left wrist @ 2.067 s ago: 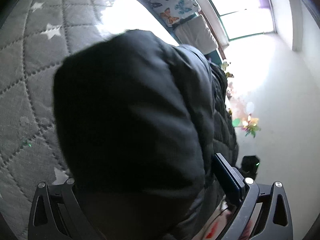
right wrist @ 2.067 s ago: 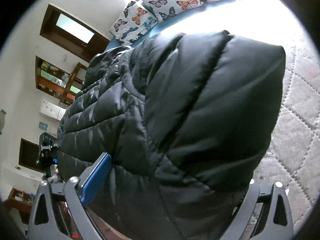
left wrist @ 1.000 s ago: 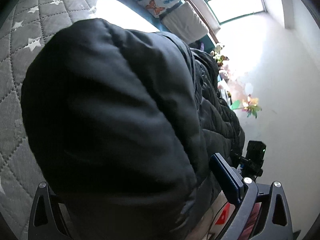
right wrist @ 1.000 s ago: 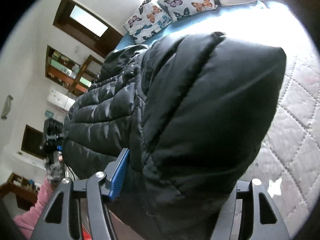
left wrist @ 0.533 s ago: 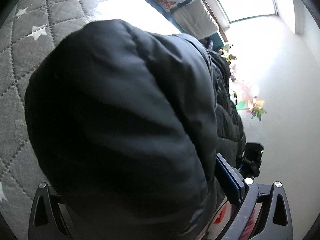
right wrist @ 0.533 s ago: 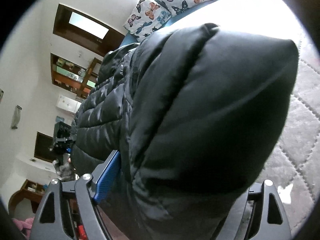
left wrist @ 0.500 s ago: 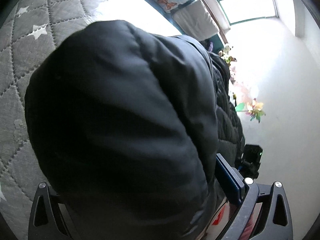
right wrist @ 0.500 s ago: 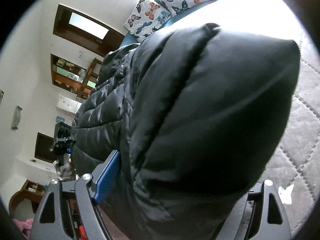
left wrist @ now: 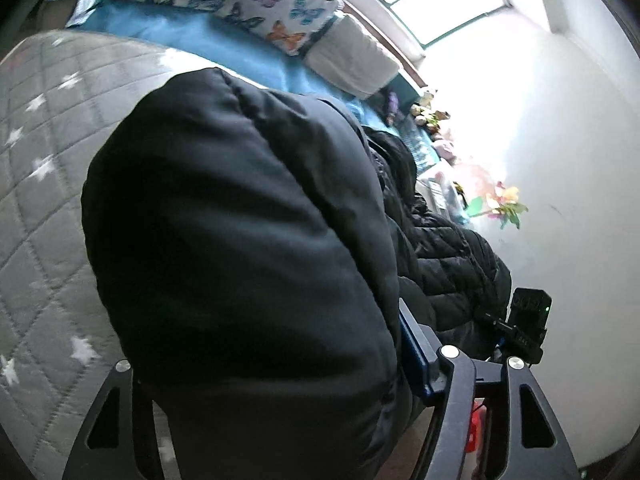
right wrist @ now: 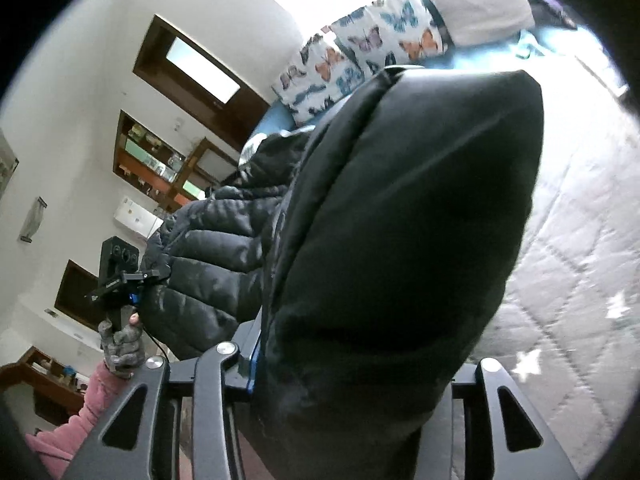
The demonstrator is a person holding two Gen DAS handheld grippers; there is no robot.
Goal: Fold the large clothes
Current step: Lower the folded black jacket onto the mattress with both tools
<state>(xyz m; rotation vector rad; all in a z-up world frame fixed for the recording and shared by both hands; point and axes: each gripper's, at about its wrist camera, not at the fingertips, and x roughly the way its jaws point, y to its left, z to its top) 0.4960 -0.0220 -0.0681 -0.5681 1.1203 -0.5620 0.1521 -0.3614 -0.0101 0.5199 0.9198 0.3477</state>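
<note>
A black puffer jacket (left wrist: pixel 240 240) fills the left wrist view, bulging up between the fingers of my left gripper (left wrist: pixel 272 340). Those jaws are closing, and the blue pad (left wrist: pixel 416 352) presses into the padding; the other finger is hidden behind the fabric. In the right wrist view the same jacket (right wrist: pixel 400 220) sits between the fingers of my right gripper (right wrist: pixel 368 344). Its jaws are closing too, with the blue pad (right wrist: pixel 254 360) tight against the fabric. The quilted body of the jacket hangs between the two grippers, above the bed.
Below lies a grey quilted bed cover with white stars (left wrist: pixel 40 200) (right wrist: pixel 560 280). Butterfly pillows (left wrist: pixel 256 0) (right wrist: pixel 360 52) and a blue sheet (left wrist: pixel 192 36) are at the bed's far end. A gloved hand (right wrist: pixel 120 344) holds the other gripper. Wall shelves (right wrist: pixel 152 160) stand beyond.
Both pairs of fingers have drawn inward onto the jacket. Both views have lifted, so more of the pillows, blue sheet and room shows behind the jacket.
</note>
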